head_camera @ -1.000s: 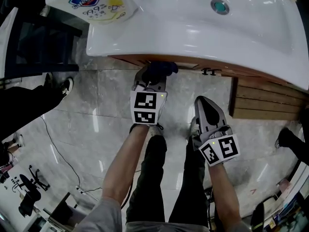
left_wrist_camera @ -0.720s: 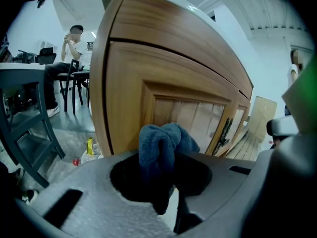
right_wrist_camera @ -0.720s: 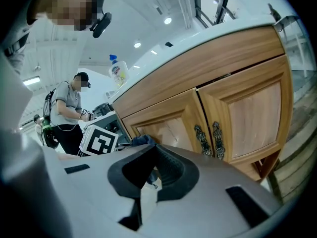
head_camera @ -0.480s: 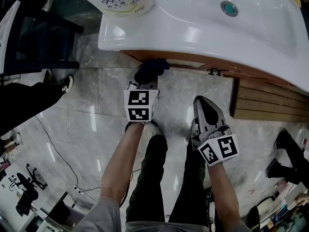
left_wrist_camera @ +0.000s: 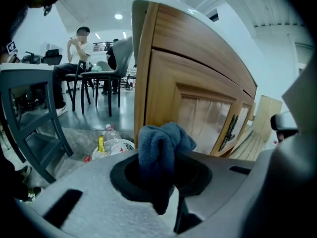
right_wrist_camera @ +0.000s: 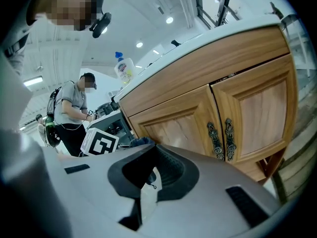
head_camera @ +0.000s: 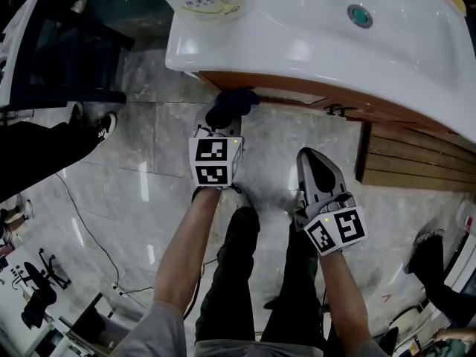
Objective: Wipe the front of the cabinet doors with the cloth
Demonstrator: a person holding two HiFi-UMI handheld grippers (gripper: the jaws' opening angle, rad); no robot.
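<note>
The left tongs [head_camera: 223, 122] grip the blue cloth [left_wrist_camera: 161, 150] just beside the cabinet door [left_wrist_camera: 171, 93]. The right tongs [head_camera: 321, 171] are closed and empty. A white basket [left_wrist_camera: 116, 147] sits nearby.

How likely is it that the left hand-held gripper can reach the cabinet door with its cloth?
Probably yes: the left hand-held gripper, shut on the cloth, faces the cabinet door with nothing visible between them.

My right gripper [right_wrist_camera: 150, 175], facing the cabinet doors [right_wrist_camera: 237, 118]
My jaws are pressed together with nothing between them. Beyond them, to the right, the two wooden doors meet at a pair of ornate handles [right_wrist_camera: 221, 139]. A bit of blue cloth [right_wrist_camera: 141, 142] peeks up on the left.
</note>
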